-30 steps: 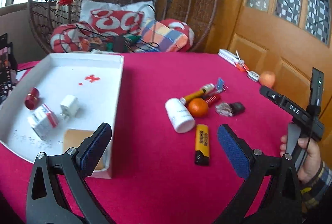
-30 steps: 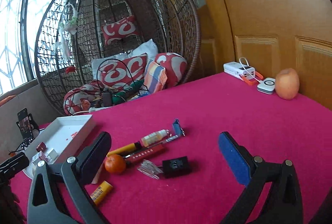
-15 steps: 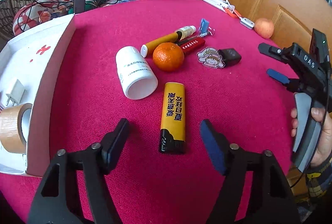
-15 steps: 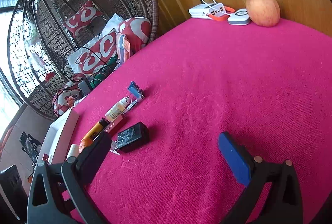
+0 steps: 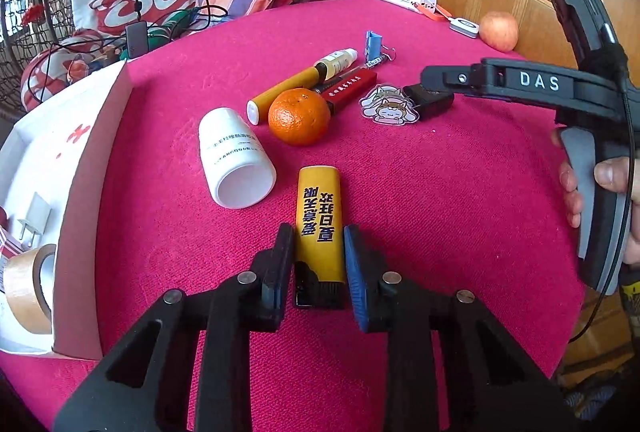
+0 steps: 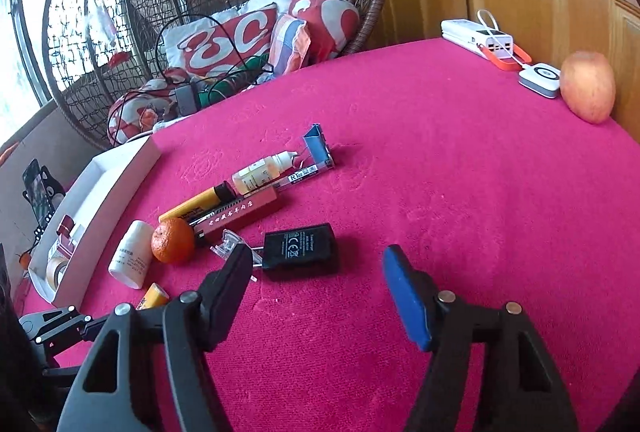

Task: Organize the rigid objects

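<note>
My left gripper (image 5: 318, 252) is shut on a yellow lighter (image 5: 319, 220) with a black end, which lies on the pink tablecloth. A white pill bottle (image 5: 234, 160) on its side and an orange (image 5: 299, 115) lie just beyond it. Further back lie a yellow tube (image 5: 286, 94), a red case (image 5: 350, 88), a small dropper bottle (image 5: 336, 61), a blue binder clip (image 5: 374, 44), a cartoon keychain (image 5: 388, 107) and a black charger (image 6: 300, 246). My right gripper (image 6: 320, 272) is open and empty, just in front of the charger.
A white tray (image 5: 94, 168) at the left holds a tape roll (image 5: 28, 288) and a white plug (image 5: 34, 212). An apple (image 6: 587, 86), a white power bank (image 6: 478, 36) and a small white device (image 6: 540, 77) lie at the far right. A wicker chair with cushions (image 6: 224, 40) stands behind the table.
My left gripper moved forward and closed its fingers on the yellow lighter. My right gripper swung left and down toward the black charger and stays open.
</note>
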`<action>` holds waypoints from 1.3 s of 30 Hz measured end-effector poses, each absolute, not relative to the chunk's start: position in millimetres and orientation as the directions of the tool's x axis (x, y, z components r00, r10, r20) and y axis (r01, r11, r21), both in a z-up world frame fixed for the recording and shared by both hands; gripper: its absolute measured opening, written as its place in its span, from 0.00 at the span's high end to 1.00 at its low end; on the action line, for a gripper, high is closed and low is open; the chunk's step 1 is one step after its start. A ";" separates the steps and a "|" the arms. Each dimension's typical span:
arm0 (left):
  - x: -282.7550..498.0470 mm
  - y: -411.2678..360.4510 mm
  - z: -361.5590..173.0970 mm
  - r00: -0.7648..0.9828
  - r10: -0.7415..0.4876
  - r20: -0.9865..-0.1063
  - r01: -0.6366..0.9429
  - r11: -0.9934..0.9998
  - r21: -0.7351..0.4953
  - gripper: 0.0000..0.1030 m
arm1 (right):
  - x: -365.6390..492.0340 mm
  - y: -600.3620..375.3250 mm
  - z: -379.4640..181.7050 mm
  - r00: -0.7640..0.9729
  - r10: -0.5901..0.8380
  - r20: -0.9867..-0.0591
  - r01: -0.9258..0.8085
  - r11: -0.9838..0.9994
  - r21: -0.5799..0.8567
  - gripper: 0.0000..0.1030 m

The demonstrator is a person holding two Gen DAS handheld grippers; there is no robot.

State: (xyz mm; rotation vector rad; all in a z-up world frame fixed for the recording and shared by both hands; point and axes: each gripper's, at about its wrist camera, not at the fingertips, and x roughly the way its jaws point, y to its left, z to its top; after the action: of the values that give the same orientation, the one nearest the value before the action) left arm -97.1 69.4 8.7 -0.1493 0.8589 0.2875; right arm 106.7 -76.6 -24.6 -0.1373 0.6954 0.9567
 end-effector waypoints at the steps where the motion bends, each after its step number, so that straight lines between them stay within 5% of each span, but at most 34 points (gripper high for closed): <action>1: -97.0 69.2 8.8 0.618 0.192 -0.763 -0.309 0.951 -0.011 0.76 | 108.0 -72.3 -23.2 0.366 0.711 -0.600 -0.795 0.575 0.196 0.34; 10: -96.5 66.6 8.3 0.615 0.204 -0.762 -0.313 0.950 0.002 0.74 | 106.3 -55.2 -36.1 0.353 0.668 -0.655 -0.816 0.562 0.134 0.56; 25: -126.3 63.8 34.0 0.685 0.243 -0.687 -0.364 0.931 -0.034 0.77 | 104.3 -115.7 -14.0 0.312 0.811 -0.496 -0.772 0.520 0.365 0.56; 39: -177.2 47.7 101.6 0.782 0.304 -0.544 -0.395 0.917 -0.055 0.77 | 77.9 -162.7 26.0 0.342 0.871 -0.353 -0.803 0.466 0.371 0.56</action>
State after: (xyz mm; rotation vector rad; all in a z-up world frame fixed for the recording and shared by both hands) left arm -177.2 47.7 101.6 -0.1703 0.5564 0.3796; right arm 77.9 -162.7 26.0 0.1400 0.5484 1.0931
